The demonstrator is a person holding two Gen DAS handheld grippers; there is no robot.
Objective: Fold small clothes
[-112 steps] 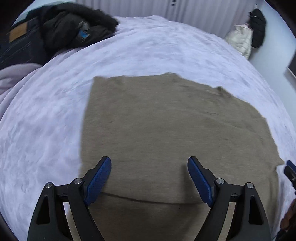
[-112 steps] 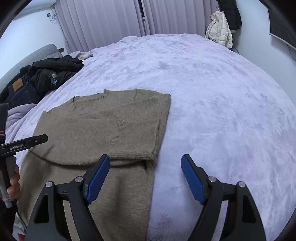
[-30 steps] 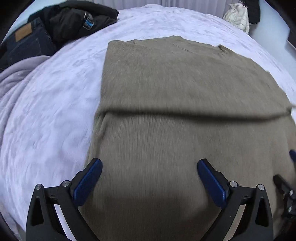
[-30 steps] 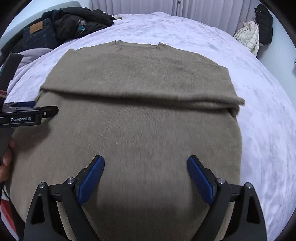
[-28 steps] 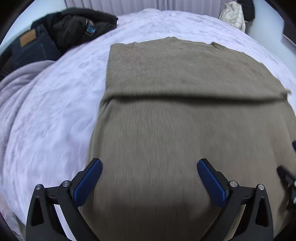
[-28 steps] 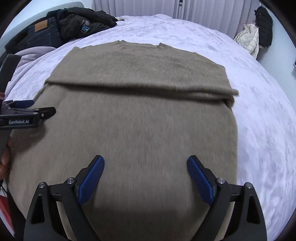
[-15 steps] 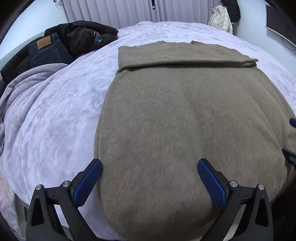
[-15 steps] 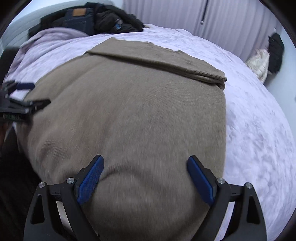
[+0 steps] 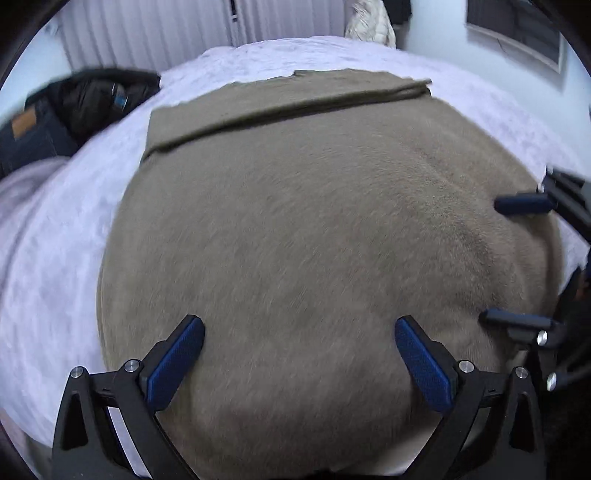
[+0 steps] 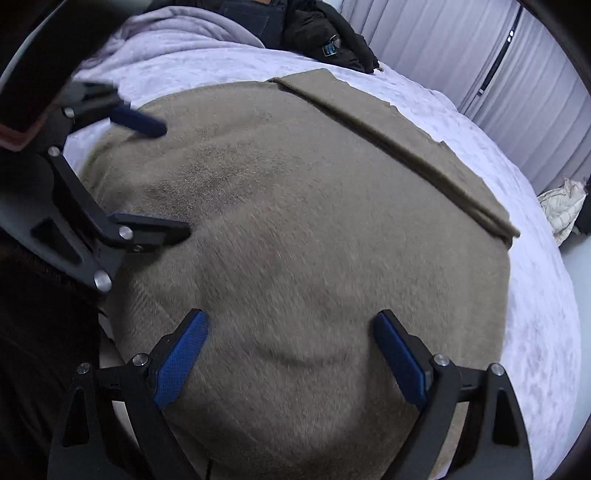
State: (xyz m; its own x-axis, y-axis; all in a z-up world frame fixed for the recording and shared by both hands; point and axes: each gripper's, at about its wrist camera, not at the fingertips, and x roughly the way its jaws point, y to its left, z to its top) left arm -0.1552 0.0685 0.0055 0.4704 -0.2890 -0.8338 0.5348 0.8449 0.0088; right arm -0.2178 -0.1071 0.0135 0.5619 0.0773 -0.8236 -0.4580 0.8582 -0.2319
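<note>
A brown knit sweater (image 9: 306,229) lies flat on the lilac bed (image 9: 48,266), its far part folded over in a band (image 9: 280,103). It also fills the right wrist view (image 10: 314,240). My left gripper (image 9: 299,354) is open and empty, low over the sweater's near end. My right gripper (image 10: 291,354) is open and empty, also over the near end. The right gripper shows at the right of the left wrist view (image 9: 521,258). The left gripper shows at the left of the right wrist view (image 10: 147,177).
Dark jackets and jeans (image 9: 74,110) are piled at the bed's far left, also seen in the right wrist view (image 10: 314,33). A lilac blanket (image 10: 177,37) lies beside them. Curtains (image 10: 517,85) and a white jacket (image 10: 561,210) stand beyond the bed.
Both grippers have drawn back from the folded far part to the sweater's near end and come closer together. Both stay open.
</note>
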